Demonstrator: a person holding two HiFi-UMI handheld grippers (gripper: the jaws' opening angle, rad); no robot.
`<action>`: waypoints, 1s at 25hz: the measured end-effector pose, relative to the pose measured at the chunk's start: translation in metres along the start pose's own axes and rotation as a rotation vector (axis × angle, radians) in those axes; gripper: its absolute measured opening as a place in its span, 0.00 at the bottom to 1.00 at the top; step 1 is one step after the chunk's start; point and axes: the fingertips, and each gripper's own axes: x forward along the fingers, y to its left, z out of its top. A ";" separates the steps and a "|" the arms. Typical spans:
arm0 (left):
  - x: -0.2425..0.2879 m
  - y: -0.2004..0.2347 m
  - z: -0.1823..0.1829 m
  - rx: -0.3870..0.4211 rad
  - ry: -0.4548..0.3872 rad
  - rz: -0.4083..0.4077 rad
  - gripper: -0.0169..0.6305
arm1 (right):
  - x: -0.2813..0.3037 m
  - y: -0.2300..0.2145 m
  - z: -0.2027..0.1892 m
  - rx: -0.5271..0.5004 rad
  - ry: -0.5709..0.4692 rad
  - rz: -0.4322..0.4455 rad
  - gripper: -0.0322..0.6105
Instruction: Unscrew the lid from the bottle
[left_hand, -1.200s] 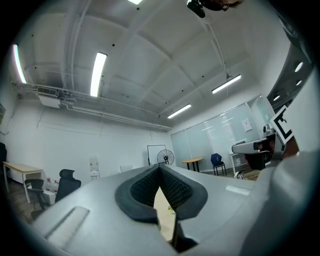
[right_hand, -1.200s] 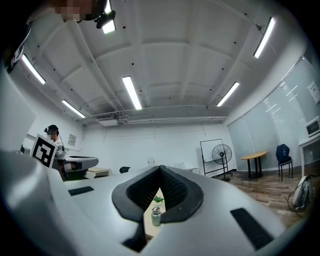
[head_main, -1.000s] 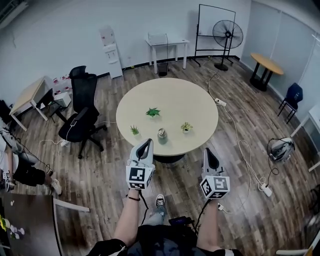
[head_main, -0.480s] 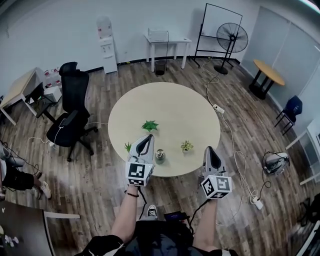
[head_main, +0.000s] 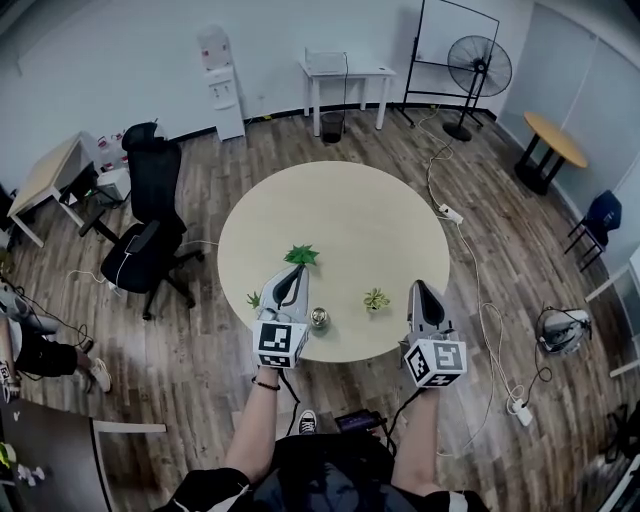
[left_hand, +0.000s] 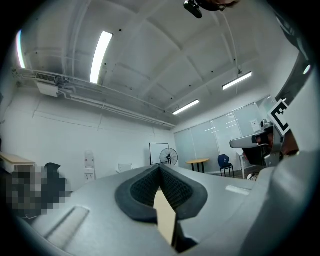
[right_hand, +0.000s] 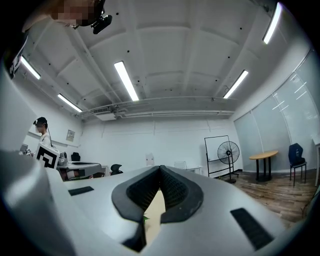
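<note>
A small bottle with a silvery lid (head_main: 319, 319) stands upright near the front edge of the round beige table (head_main: 350, 215). My left gripper (head_main: 291, 279) hangs just left of the bottle, shut and empty, tips pointing away from me. My right gripper (head_main: 418, 293) is held right of the bottle, over the table's front right edge, also shut with nothing in it. In the left gripper view the jaws (left_hand: 160, 170) meet at the tips, with a strip of the table behind them. The right gripper view shows its jaws (right_hand: 160, 171) closed the same way. The bottle is in neither gripper view.
Three small green plants stand on the table: one (head_main: 301, 254) behind the left gripper, one (head_main: 254, 299) at the left edge, one (head_main: 376, 298) right of the bottle. A black office chair (head_main: 150, 235) is left of the table. Cables (head_main: 470, 260) run across the floor on the right.
The view has closed in on the table. Both grippers have come forward to flank the bottle, which now sits nearer to the left gripper. Both stay shut.
</note>
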 end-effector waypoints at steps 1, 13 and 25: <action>0.002 -0.002 -0.001 0.003 0.002 0.002 0.03 | 0.001 -0.003 0.000 0.001 0.000 0.002 0.05; 0.006 -0.015 -0.009 -0.011 -0.056 0.017 0.40 | 0.005 -0.008 -0.018 0.000 0.035 0.047 0.06; 0.010 -0.023 -0.081 -0.017 -0.045 -0.013 0.60 | 0.016 -0.003 -0.045 -0.023 0.114 0.067 0.06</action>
